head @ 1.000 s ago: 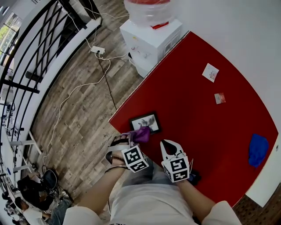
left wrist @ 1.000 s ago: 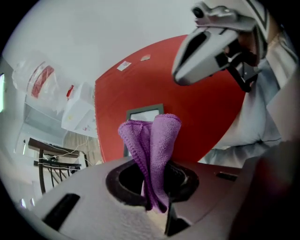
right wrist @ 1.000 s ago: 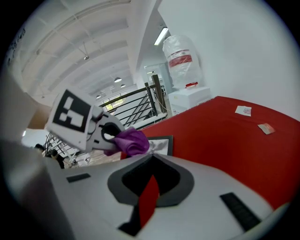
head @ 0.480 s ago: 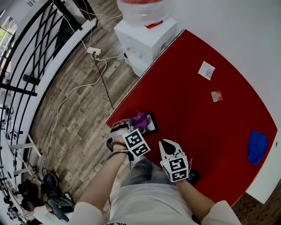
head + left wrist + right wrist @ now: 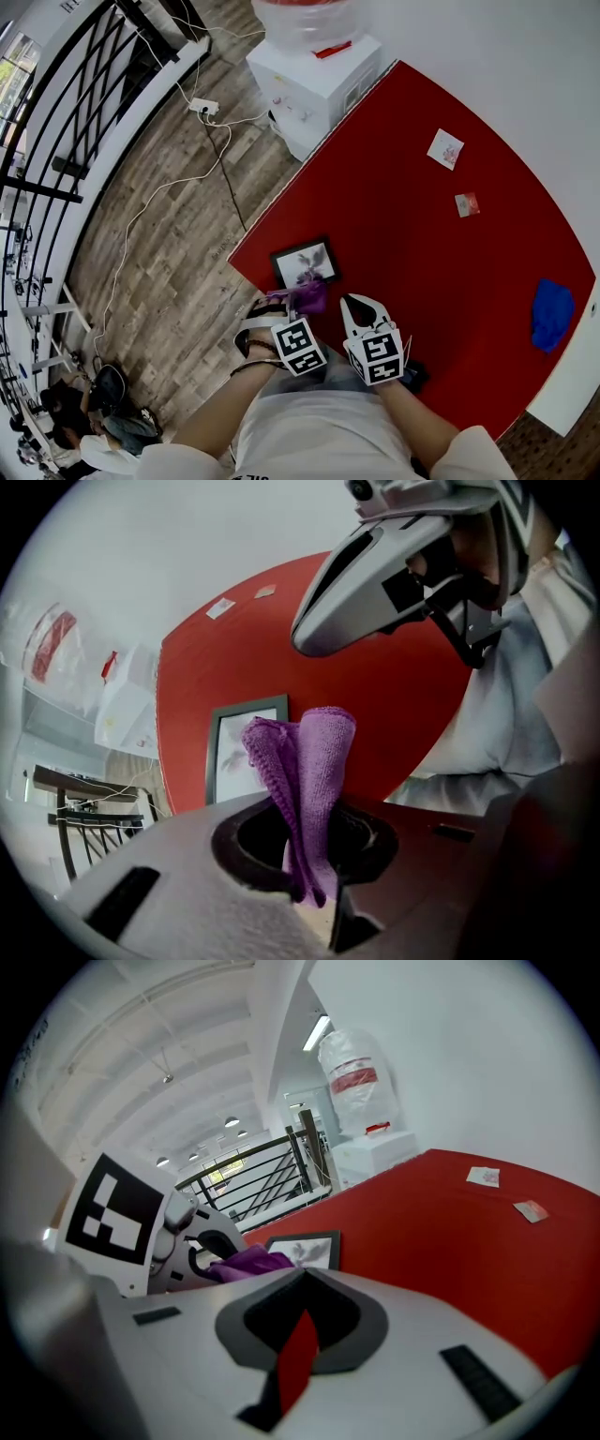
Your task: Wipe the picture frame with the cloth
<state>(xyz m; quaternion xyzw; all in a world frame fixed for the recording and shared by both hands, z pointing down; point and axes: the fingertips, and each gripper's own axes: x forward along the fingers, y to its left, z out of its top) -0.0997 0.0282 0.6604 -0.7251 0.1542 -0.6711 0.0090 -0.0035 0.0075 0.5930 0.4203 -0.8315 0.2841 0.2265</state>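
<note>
The black picture frame (image 5: 302, 262) lies flat near the left corner of the red table (image 5: 422, 244), and it also shows in the left gripper view (image 5: 242, 747). My left gripper (image 5: 298, 305) is shut on the purple cloth (image 5: 310, 294), held just at the frame's near edge. Whether the cloth touches the frame I cannot tell. In the left gripper view the folded cloth (image 5: 314, 761) stands up out of the pinched jaws of the left gripper (image 5: 309, 874). Close on its right, my right gripper (image 5: 362, 309) is shut and holds nothing. The right gripper view shows the cloth (image 5: 246, 1262) and frame (image 5: 314, 1244) ahead.
A blue cloth (image 5: 550, 315) lies at the table's right edge, and two small cards (image 5: 447, 150) (image 5: 467, 204) lie farther back. A white water dispenser (image 5: 317, 80) stands beyond the table's far corner. Cables and a power strip (image 5: 208, 108) lie on the wooden floor at left.
My left gripper, with the cloth, has drawn back toward me from over the frame to its near edge, uncovering the picture. The right gripper has barely moved.
</note>
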